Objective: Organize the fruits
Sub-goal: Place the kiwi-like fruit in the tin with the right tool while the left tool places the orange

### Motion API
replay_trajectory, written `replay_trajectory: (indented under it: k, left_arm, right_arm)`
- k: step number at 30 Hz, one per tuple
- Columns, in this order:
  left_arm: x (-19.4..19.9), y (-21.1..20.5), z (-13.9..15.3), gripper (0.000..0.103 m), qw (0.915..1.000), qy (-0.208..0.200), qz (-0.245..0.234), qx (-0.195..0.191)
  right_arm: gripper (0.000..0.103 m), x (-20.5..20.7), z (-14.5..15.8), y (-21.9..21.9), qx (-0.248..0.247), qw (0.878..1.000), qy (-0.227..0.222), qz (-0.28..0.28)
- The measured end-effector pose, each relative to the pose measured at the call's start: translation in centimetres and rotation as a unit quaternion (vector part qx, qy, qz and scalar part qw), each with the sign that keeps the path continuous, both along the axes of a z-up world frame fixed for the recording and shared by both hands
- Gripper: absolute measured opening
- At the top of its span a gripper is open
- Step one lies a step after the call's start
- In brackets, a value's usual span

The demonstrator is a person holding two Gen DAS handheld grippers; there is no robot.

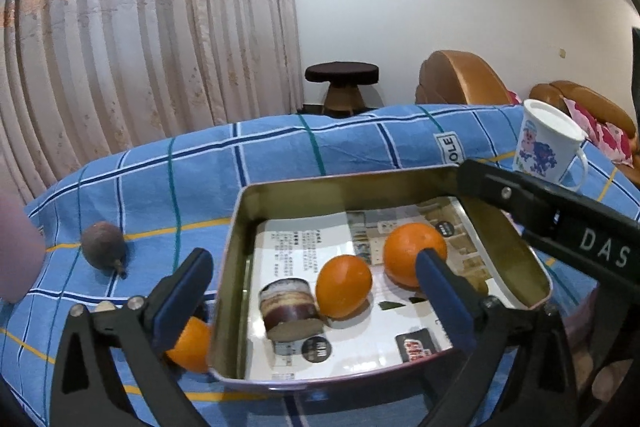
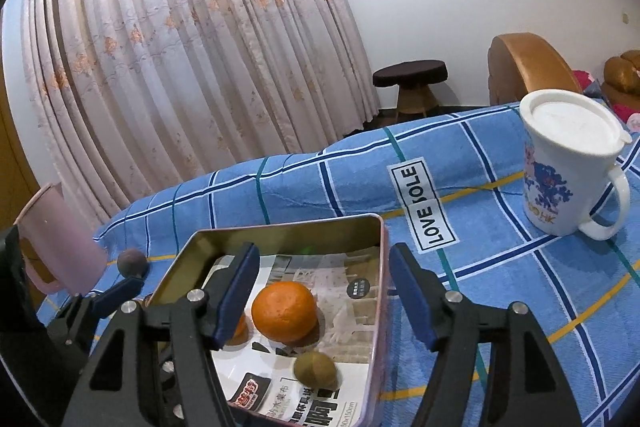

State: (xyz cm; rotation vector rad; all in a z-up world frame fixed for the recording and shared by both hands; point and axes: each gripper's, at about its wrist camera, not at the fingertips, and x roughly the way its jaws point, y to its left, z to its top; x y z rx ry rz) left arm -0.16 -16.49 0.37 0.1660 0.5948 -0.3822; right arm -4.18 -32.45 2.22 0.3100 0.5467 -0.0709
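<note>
In the lower part of the left wrist view, the left gripper (image 1: 312, 291) hangs with its jaws spread wide and holding nothing, straddling the tin's left wall. This looks like a pause between picks rather than a grasp. Just behind its left finger, at lower left, an orange (image 1: 191, 346) sits on the cloth, touching the outside of the metal tin (image 1: 236, 227); it is probably the next fruit to go in.

Inside the tin, on printed paper, lie two more smooth, bright oranges (image 1: 344, 285) and a dark, banded cut piece (image 1: 290, 309). The right wrist view adds a dull green kiwi-like fruit (image 2: 316, 370) at lower centre.

The right gripper (image 2: 324, 297) hovers over the tin's right edge, jaws likewise apart and empty.

Farther off, at left, a wrinkled purple fruit (image 1: 103, 245) waits on the blue checked bench cover (image 1: 280, 151), well apart from the tin. A lidded white mug (image 2: 568, 167) stands at right.
</note>
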Motion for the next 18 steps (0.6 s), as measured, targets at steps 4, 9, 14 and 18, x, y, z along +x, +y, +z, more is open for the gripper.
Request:
replay_trajectory:
  k: [4, 9, 14, 18]
  left_arm:
    - [0.0, 0.8, 0.2, 0.103, 1.0, 0.0, 0.008, -0.004]
    - [-0.1, 1.8, 0.3, 0.103, 0.9999, 0.0, 0.012, -0.004]
    - [-0.1, 3.4, 0.2, 0.103, 0.9998, 0.003, 0.02, -0.008]
    - [-0.2, 4.4, 0.1, 0.103, 0.9996, 0.004, 0.025, -0.011]
  right_arm:
    - [0.069, -0.1, 0.0, 0.3, -0.012, 1.0, -0.002, -0.003]
    - [0.069, -0.2, 0.0, 0.7, -0.029, 1.0, -0.004, -0.006]
    - [0.069, -0.5, -0.1, 0.9, -0.034, 0.999, -0.004, -0.012]
    - [0.069, -0.7, -0.1, 1.2, -0.037, 0.999, -0.005, -0.016]
